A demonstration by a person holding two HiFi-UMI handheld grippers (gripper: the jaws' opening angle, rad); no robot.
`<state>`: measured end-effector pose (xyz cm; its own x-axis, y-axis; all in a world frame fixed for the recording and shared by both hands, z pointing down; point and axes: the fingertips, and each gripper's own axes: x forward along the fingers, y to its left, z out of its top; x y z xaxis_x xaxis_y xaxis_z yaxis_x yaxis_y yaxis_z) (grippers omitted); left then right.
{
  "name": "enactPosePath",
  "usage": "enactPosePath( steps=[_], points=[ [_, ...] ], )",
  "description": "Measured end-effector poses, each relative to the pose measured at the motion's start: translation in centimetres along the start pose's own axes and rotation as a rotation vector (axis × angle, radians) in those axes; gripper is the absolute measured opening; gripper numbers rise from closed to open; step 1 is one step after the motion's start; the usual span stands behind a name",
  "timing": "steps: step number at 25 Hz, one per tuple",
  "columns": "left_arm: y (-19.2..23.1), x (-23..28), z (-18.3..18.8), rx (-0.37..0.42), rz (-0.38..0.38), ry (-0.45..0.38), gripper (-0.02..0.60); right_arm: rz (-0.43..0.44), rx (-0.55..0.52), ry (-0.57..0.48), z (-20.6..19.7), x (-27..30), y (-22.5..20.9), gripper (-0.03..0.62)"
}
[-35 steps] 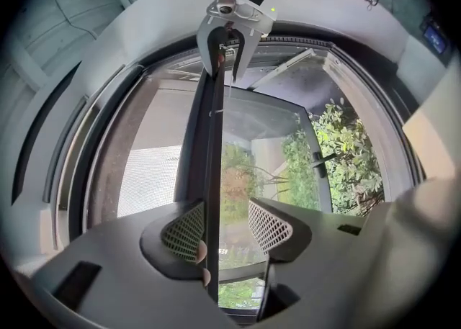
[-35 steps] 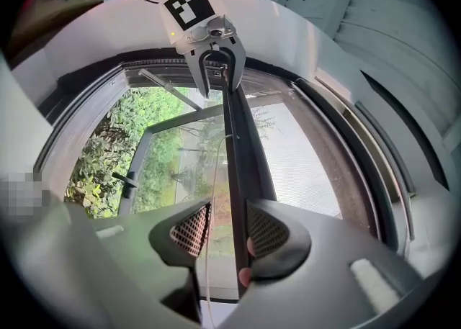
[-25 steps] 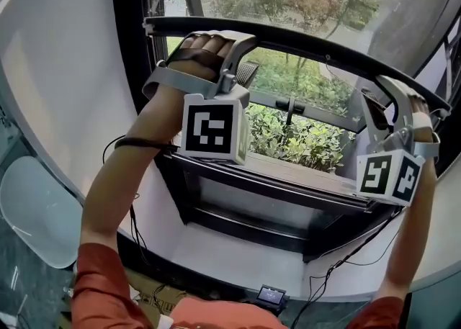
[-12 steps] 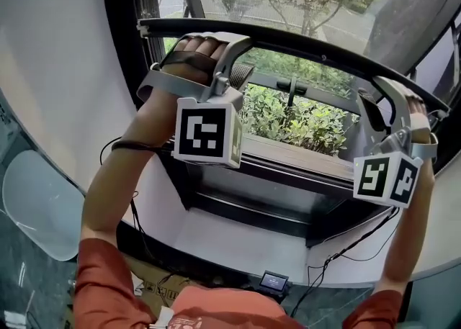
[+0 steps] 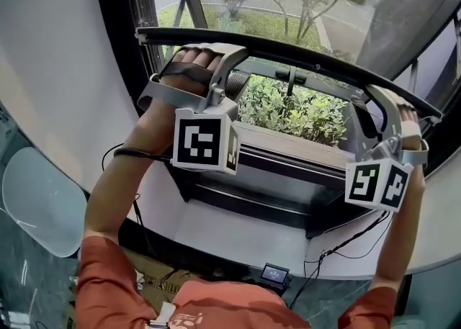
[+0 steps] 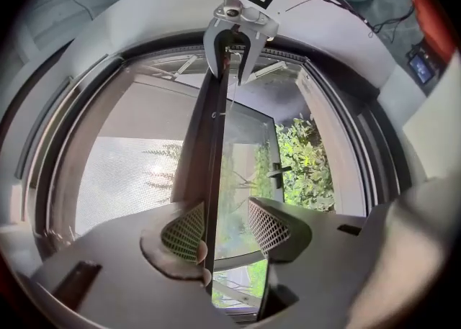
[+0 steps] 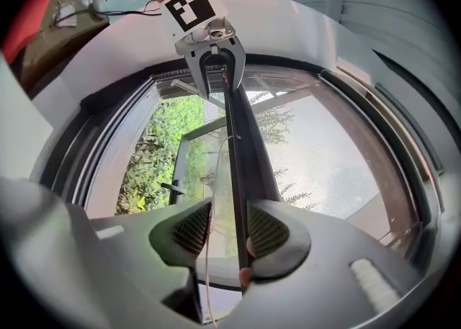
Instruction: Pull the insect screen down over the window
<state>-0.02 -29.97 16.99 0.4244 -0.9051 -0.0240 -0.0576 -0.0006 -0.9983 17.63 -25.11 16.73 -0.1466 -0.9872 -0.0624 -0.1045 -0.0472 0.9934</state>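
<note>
Right, both hands were on it. The dark pull bar [image 5: 288, 50] of the insect screen [image 7: 324, 155] ran across the window from left to right, with the grey mesh stretched above it and an uncovered gap below, down to the sill [image 5: 288, 153]. Green shrubs [image 5: 306, 113] showed through that gap. The left gripper [image 5: 236, 65] sat near the bar's left end, jaws fairly wide around it, with the bar lying against one pad and daylight between it and the other. The right gripper [image 5: 376, 104] was near the right end, jaws likewise apart. The bar rested on one pad there, and a thin cord [image 7: 209, 248] hung in the gap beside it. Both grippers pointed level at the glass.
</note>
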Motion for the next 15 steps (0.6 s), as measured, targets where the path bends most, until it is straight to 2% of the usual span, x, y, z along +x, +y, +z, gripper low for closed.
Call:
enactPosePath(
  steps=[9,15],
  points=[
    [-1.2,-0.1,-0.2,-0.036,-0.055,-0.015,0.189,0.067,0.031,0.012,0.1,0.0,1.2,0.146],
    [-5.0,-0.5,-0.2,-0.047,-0.097,-0.02,0.189,0.085,0.069,0.015,-0.2,-0.6,5.0,0.147]
  ],
)
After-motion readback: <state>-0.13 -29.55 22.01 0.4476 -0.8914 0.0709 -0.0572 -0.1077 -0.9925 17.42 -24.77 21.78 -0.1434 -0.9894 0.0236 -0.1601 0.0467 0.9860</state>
